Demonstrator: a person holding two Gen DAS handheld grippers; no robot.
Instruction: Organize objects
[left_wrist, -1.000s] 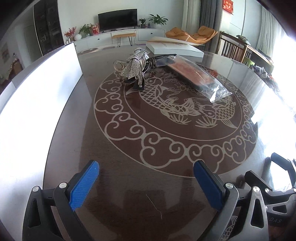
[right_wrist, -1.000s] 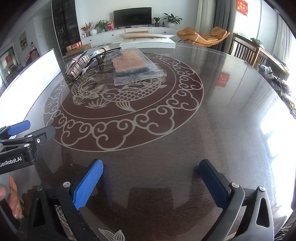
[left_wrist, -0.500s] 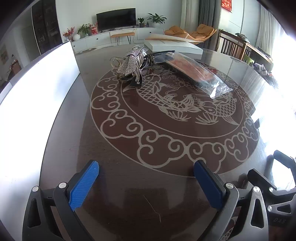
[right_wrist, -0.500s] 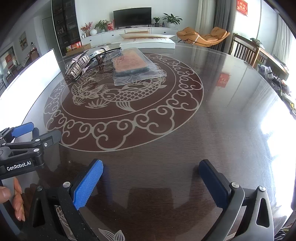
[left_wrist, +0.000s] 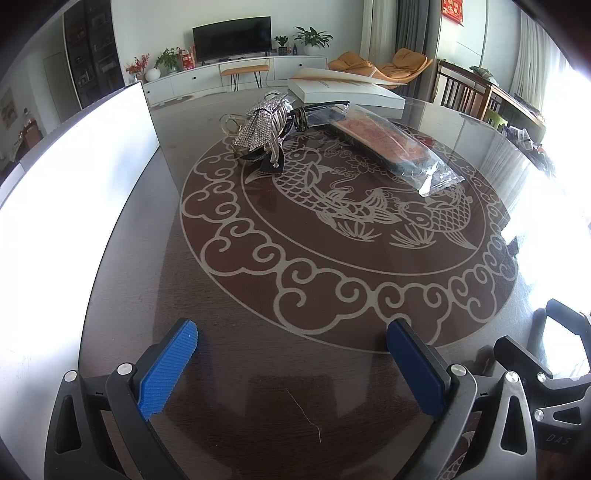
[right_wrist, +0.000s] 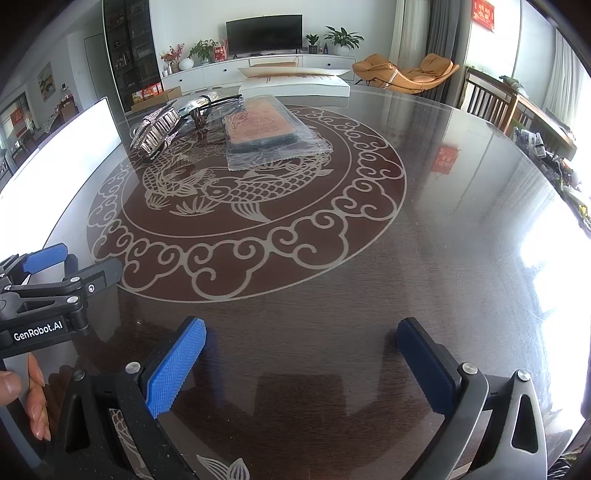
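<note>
A sparkly silver hair claw (left_wrist: 260, 127) (right_wrist: 157, 129) lies on the far side of the round dark table (left_wrist: 295, 332) (right_wrist: 443, 240). Beside it are dark sunglasses (left_wrist: 310, 110) (right_wrist: 214, 105) and a reddish flat item in a clear plastic bag (left_wrist: 391, 146) (right_wrist: 267, 129). My left gripper (left_wrist: 291, 363) stands open near the table's front edge, far from all three, nothing between its blue pads. My right gripper (right_wrist: 301, 363) is open too and holds nothing. The left gripper's body (right_wrist: 48, 291) shows at the left of the right wrist view, with a hand (right_wrist: 22, 391) on it.
A white flat box (left_wrist: 343, 92) (right_wrist: 295, 83) lies at the table's far edge. A tall white panel (left_wrist: 66, 184) (right_wrist: 62, 147) stands along the left side. Wooden chairs (left_wrist: 465, 96) stand at the right. A TV cabinet and orange lounger are in the room behind.
The left gripper has moved a little forward over the table toward the objects. The right gripper has barely moved. Both stay open.
</note>
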